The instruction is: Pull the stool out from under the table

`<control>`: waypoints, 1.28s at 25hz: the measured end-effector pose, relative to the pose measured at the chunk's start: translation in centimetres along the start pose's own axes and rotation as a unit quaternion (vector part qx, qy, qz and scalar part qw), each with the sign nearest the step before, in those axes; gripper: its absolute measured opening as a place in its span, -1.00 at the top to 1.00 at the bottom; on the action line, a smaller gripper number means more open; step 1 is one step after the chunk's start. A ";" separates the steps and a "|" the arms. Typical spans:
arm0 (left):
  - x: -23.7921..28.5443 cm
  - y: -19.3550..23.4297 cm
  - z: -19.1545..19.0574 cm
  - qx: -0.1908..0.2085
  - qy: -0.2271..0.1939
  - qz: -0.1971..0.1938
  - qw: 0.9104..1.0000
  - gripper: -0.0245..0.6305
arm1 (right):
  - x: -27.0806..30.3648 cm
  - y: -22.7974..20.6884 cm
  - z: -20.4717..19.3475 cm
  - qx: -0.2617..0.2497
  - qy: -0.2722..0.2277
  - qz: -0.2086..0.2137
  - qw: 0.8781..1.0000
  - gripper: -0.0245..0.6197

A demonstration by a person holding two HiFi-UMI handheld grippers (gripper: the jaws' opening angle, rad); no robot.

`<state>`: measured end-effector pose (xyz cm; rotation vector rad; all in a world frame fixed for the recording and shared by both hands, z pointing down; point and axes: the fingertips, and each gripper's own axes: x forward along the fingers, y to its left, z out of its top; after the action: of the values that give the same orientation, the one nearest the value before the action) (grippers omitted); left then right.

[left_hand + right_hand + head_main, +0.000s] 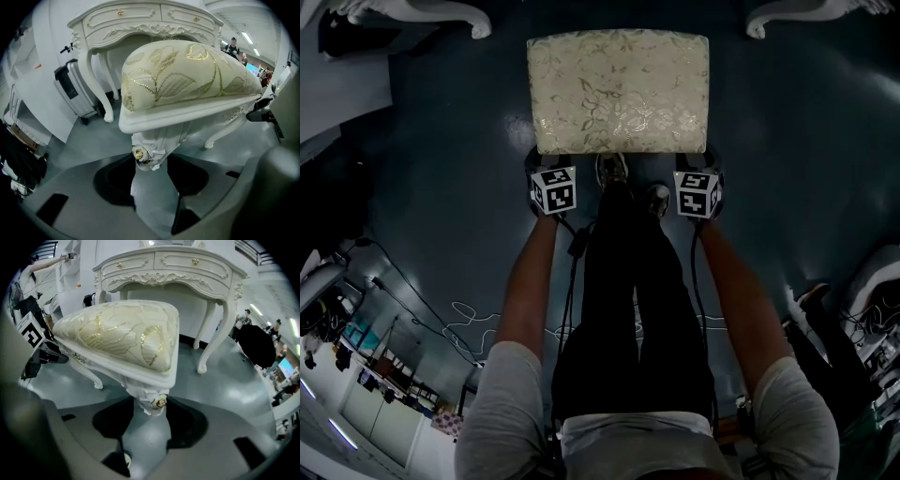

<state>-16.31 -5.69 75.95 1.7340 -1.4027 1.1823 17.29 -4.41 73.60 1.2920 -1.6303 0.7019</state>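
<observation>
Operator at the stool (619,89), a handheld gripper on each near corner. Left gripper (546,169) has its jaws closed round the carved top of the near-left leg (150,150), which fills the gap between them by the gold rosette. Right gripper (703,169) pinches the near-right leg (152,401) the same way.

The cushioned seat sits over the dark floor (441,141), just in front of the white dressing table (140,23), whose curved legs stand behind it to either side. From both gripper views the stool looks already clear of the tabletop, so the pull appears all but finished.

Any remaining draw would best run straight back toward the operator's shoes (612,169), both hands moving together and level, so the stool slides square rather than slewing toward a table leg. The grips sit high on the legs, so a low, even pull should keep the far feet from lifting or catching. The shoes stand close against the seat's near edge, so a step back seems needed before the stool comes any further.
</observation>
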 end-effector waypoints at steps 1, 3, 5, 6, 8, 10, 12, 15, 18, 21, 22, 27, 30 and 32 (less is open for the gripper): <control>0.1 0.0 0.0 -0.002 -0.002 -0.001 1.000 0.26 | 0.1 0.0 0.0 0.001 0.001 0.001 1.000 0.21; 0.2 0.0 0.1 -0.008 -0.002 -0.003 1.000 0.26 | 0.2 0.1 0.0 0.004 0.005 0.000 1.000 0.20; 0.1 -0.2 0.0 -0.015 0.009 -0.005 1.000 0.26 | 0.0 0.1 0.0 0.009 0.013 0.000 1.000 0.20; 0.0 -0.2 -0.1 -0.018 0.016 -0.005 1.000 0.26 | -0.1 0.2 0.0 0.014 0.017 -0.001 1.000 0.20; -0.2 -0.1 -0.3 -0.026 0.027 -0.004 0.999 0.26 | -0.5 0.3 0.1 0.023 0.022 -0.002 0.999 0.20; -0.7 0.0 -0.4 -0.038 0.030 0.004 0.999 0.27 | -1.1 0.4 0.3 0.030 0.022 -0.006 0.999 0.17; -1.6 -0.2 -0.5 -0.052 0.029 0.013 0.998 0.41 | -1.9 0.3 0.6 0.029 0.018 -0.010 0.999 0.18; -3.4 -1.0 -0.5 -0.067 0.021 0.019 0.997 0.72 | -3.3 0.3 1.2 0.023 0.016 -0.007 1.000 0.18; -5.5 -2.1 -0.7 -0.078 0.017 0.011 0.997 0.84 | -5.0 0.5 1.8 0.021 0.020 0.000 1.000 0.20; -7.7 -2.8 -0.3 -0.083 0.012 0.005 0.996 0.89 | -6.9 0.2 2.6 0.014 0.022 0.002 1.000 0.26; -8.6 -3.0 -0.1 -0.087 0.008 0.004 0.996 0.90 | -7.6 0.1 2.9 0.013 0.021 0.003 1.000 0.30; -13.0 -3.8 2.7 -0.108 -0.034 -0.006 0.994 0.91 | -11.5 -0.3 5.4 0.020 -0.009 -0.003 1.000 0.85; -15.4 -4.8 4.8 -0.124 -0.057 -0.014 0.991 0.91 | -13.5 0.5 7.9 0.035 -0.047 0.026 0.998 0.88; -16.8 -5.4 6.0 -0.132 -0.075 -0.019 0.988 0.91 | -14.9 1.5 9.5 0.027 -0.074 0.045 0.996 0.88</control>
<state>-10.22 -2.40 58.60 1.6802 -1.5303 0.8160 13.49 -5.63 56.35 1.3432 -1.8098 0.7239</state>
